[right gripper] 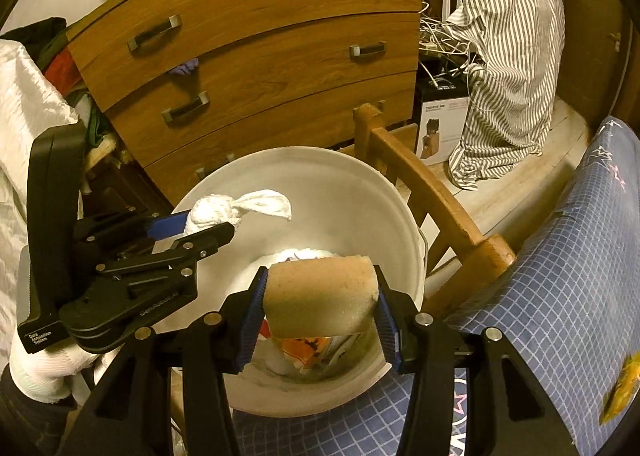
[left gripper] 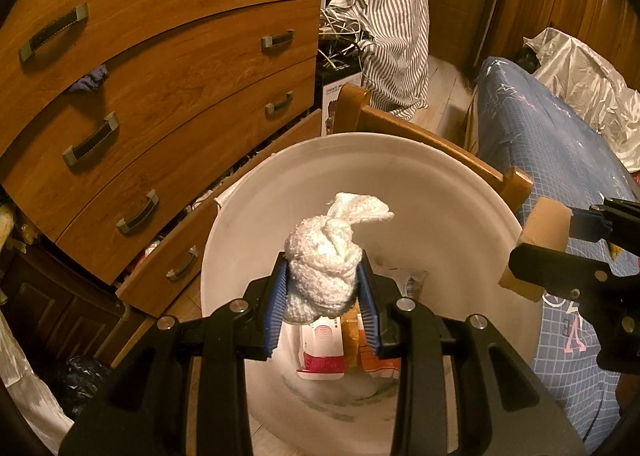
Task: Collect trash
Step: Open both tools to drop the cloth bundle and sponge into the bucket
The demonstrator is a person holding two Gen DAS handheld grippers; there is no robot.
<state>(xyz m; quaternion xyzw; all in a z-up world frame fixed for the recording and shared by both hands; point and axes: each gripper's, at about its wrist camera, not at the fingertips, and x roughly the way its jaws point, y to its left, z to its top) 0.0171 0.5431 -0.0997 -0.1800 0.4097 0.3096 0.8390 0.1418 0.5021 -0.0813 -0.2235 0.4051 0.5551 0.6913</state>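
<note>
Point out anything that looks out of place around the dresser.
A purple cloth is pinched in the seam between two dresser drawers, hanging out. The bottom drawer stands pulled open, askew from the shut ones above it, with clutter showing inside.

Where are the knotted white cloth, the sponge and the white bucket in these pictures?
knotted white cloth (left gripper: 324, 276), left wrist view, on the rounded bundle below the knot.
sponge (right gripper: 320, 302), right wrist view, on its front face.
white bucket (right gripper: 360, 192), right wrist view, on the bare inner wall at the far side.

Smooth white plastic bucket (left gripper: 460, 192) – fluffy cloth wad (left gripper: 324, 264), porous sponge (right gripper: 320, 300).
</note>
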